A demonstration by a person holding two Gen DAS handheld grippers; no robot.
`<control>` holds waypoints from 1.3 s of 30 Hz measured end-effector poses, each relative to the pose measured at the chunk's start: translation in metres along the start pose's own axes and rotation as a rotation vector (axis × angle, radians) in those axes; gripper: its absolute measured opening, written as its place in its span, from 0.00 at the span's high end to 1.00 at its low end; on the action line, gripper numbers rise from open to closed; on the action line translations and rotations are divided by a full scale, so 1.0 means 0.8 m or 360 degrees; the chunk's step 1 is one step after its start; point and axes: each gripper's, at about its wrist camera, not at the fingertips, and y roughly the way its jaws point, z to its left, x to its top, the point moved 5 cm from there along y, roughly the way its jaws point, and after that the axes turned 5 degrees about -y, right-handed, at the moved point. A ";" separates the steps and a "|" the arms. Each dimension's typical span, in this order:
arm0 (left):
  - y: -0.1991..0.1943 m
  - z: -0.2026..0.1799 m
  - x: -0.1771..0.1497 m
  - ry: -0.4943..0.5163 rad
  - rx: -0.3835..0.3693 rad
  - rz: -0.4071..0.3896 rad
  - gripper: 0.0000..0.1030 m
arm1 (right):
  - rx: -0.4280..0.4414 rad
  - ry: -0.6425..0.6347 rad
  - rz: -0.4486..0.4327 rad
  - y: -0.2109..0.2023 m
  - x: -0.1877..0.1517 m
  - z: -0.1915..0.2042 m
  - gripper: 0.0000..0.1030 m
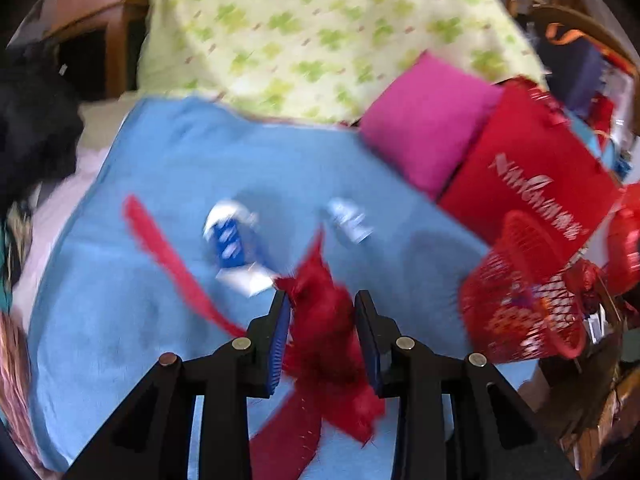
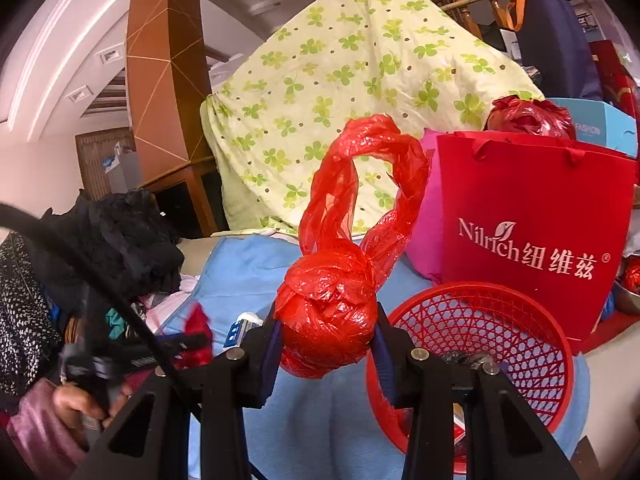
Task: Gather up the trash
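Technician: State the condition of the right gripper (image 2: 329,334).

Operator: Its jaws pinch a knotted red plastic bag (image 2: 329,316). The bundle sits between the pads; two twisted handles rise toward 12 o'clock. The red mesh basket (image 2: 532,364) stands at 4 o'clock of the bundle, just beside it, on the blue cloth (image 2: 240,276).

Technician: And the left gripper (image 1: 322,312)?

Operator: Crumpled red fabric scrap (image 1: 324,316) lies between its fingers. The left pad touches it; the view is blurred, so a firm grip cannot be confirmed. A red strip (image 1: 168,256) trails toward 10 o'clock across the cloth.

Technician: Remaining items?

Operator: A blue-and-white wrapper (image 1: 234,240) lies at 11 o'clock of the left gripper, another pale wrapper (image 1: 350,220) at 12 o'clock, both apart from the fingers. The basket appears at 3 o'clock.
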 end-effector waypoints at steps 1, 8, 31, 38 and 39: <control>0.007 0.012 -0.007 -0.0024 0.0026 0.0023 0.67 | -0.0001 -0.0014 0.0008 0.002 -0.002 0.003 0.59; 0.019 0.063 -0.041 -0.0086 0.0149 0.0110 0.68 | 0.0034 -0.0024 0.0053 0.020 -0.007 0.012 0.59; 0.052 0.031 -0.099 0.0118 0.0246 0.0230 0.59 | -0.0030 -0.0036 0.0046 0.022 -0.007 0.004 0.58; -0.026 -0.039 -0.038 0.0218 0.0069 -0.0013 0.99 | -0.0069 0.0032 -0.0009 0.011 -0.005 -0.021 0.58; -0.034 -0.053 -0.028 0.0256 0.0049 -0.0051 0.99 | -0.0076 0.0040 -0.0018 0.008 -0.004 -0.025 0.58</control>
